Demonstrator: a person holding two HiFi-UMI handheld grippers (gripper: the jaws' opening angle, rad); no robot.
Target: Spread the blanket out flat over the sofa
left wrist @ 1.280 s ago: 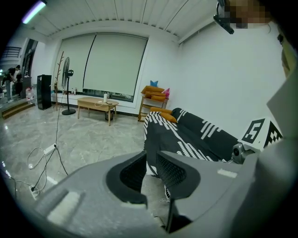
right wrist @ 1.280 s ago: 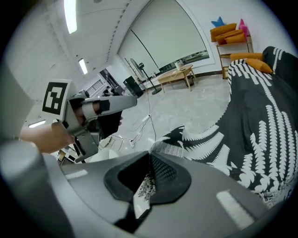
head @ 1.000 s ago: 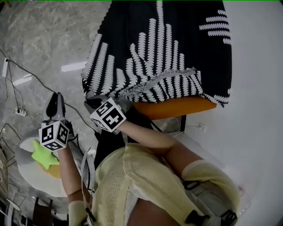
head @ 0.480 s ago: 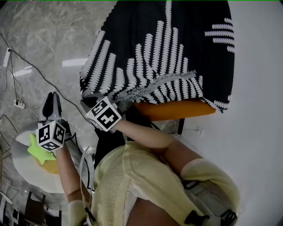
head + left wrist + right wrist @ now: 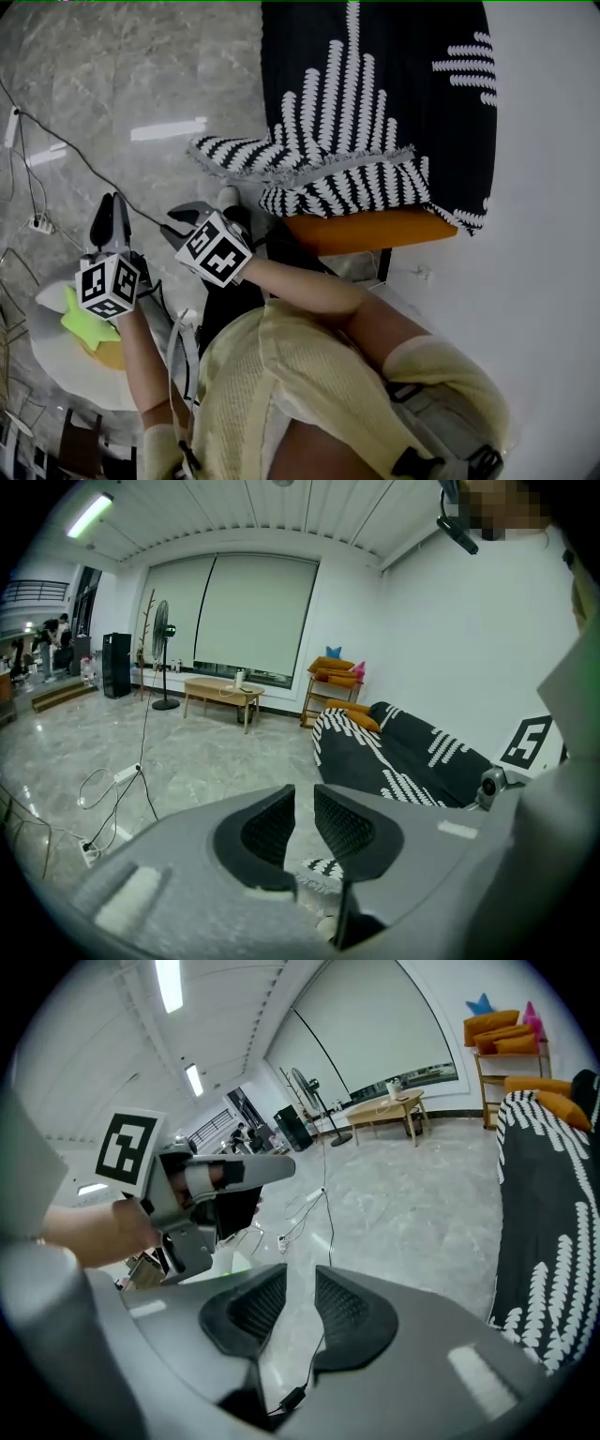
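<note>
Blanket [image 5: 375, 103] is soft woven cloth with a fringed edge; floor [image 5: 122, 84] is glossy veined stone

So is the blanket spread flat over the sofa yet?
Not fully. The blanket is rumpled at its near end: a fringed edge lies folded across it, one corner juts off sideways, and the sofa's orange seat shows bare.

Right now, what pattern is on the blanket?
The blanket is black with white feathery stripes; clearest in the head view.
</note>
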